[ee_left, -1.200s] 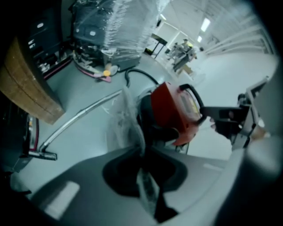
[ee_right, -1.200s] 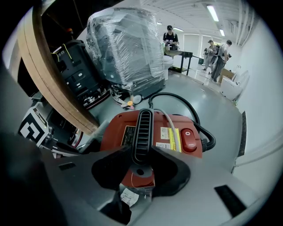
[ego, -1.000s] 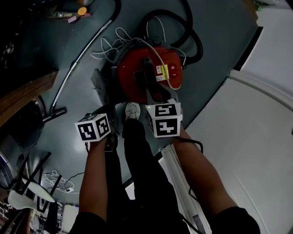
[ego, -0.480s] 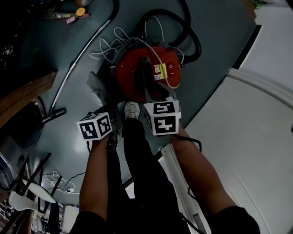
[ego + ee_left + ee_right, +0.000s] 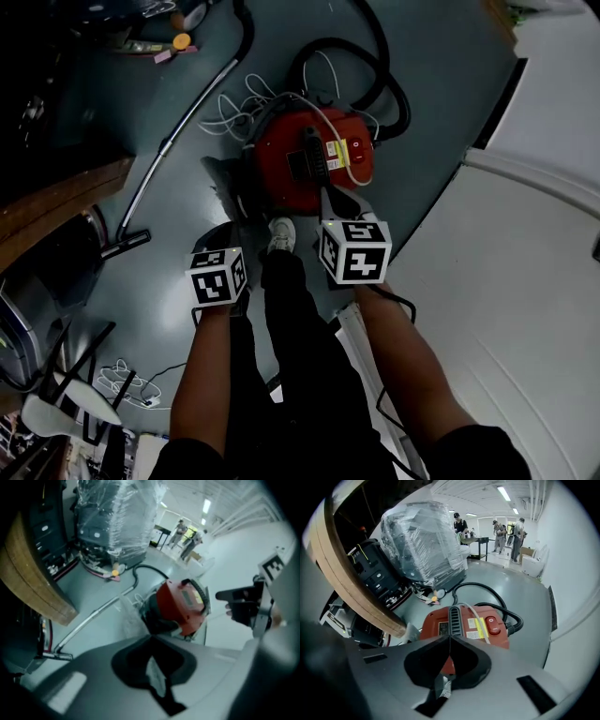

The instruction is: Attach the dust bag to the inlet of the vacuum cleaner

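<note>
The red vacuum cleaner [image 5: 309, 159] sits on the grey floor, its lid with the black handle facing up [image 5: 461, 625]. A grey crumpled bag [image 5: 223, 176] lies against its left side and shows pale in the left gripper view [image 5: 127, 616]. My left gripper [image 5: 150, 639] is shut with nothing in it; its marker cube [image 5: 217, 277] hangs short of the vacuum. My right gripper [image 5: 450, 637] is closing, its tips meeting with nothing between them, and its cube [image 5: 356, 251] hovers by the vacuum's near edge. Neither gripper touches the vacuum or the bag.
A black hose [image 5: 375, 84] loops behind the vacuum, with white cable [image 5: 244, 103] and a metal wand [image 5: 178, 131] to its left. A wooden tabletop [image 5: 56, 206] is at left and a white wall [image 5: 525, 281] at right. My shoe [image 5: 279, 234] stands between the grippers.
Both grippers have drawn back from the vacuum towards the person. The right cube, which overlapped the vacuum's near edge, now stands clear of it.
</note>
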`<state>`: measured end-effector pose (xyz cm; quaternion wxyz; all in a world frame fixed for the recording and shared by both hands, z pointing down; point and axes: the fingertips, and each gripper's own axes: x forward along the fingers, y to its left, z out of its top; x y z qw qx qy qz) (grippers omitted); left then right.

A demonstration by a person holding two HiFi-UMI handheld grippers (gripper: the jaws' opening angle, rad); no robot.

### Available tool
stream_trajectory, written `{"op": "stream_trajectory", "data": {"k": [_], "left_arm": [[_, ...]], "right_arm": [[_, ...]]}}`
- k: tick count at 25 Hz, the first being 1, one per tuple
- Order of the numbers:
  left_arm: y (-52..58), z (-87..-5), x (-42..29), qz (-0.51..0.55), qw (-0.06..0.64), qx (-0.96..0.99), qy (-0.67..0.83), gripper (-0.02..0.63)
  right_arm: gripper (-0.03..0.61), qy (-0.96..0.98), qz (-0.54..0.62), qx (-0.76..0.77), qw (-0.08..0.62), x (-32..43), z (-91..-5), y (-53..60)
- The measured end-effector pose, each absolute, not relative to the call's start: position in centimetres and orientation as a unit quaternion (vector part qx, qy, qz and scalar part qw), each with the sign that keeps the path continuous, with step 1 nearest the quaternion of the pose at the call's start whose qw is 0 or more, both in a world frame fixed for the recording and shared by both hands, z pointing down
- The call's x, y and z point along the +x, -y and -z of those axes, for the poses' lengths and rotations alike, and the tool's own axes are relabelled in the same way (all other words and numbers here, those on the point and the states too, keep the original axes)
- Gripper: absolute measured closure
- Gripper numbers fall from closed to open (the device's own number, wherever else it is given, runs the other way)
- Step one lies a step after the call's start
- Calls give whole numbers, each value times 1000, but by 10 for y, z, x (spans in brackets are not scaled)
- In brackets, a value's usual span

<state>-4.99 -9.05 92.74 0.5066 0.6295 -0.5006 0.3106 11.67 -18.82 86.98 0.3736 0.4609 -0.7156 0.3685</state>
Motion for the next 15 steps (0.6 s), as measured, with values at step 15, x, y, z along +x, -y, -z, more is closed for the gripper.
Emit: {"op": "stream_trajectory", "data": {"k": [15], "left_arm": [[151,-633,-71,-193,359,731,548,617]], "right_arm": [[580,783,-333,454,264,31,-634,168]]}}
